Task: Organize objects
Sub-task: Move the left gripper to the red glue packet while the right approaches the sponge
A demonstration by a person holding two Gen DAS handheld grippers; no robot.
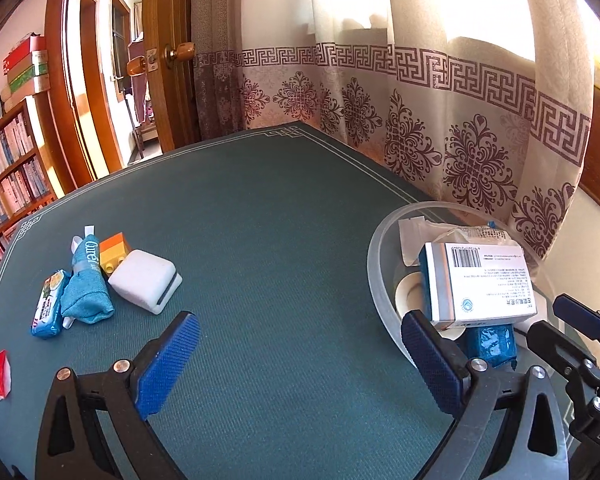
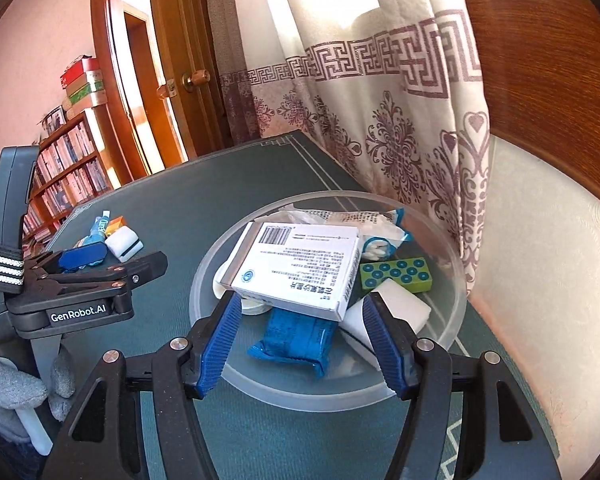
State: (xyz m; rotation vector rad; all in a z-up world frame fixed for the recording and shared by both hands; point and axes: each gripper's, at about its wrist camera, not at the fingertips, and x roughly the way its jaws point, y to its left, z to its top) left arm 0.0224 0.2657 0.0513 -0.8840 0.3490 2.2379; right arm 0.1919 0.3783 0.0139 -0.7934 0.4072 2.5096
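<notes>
The right gripper [image 2: 296,344] stands part-open and empty just behind the medicine box [image 2: 296,268] in the bowl [image 2: 452,320]. The left gripper [image 1: 300,360], wide and empty, should approach the sponge [image 1: 142,280] ahead-left squarely.

Frosted plastic bowl [image 2: 452,320], woven tablecloth [image 1: 280,240]

Teal mat [image 1: 284,240], white-and-blue box [image 2: 300,268]

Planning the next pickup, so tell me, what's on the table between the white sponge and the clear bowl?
Nothing: in the left wrist view, only bare green table lies between the white sponge and the clear bowl.
</notes>
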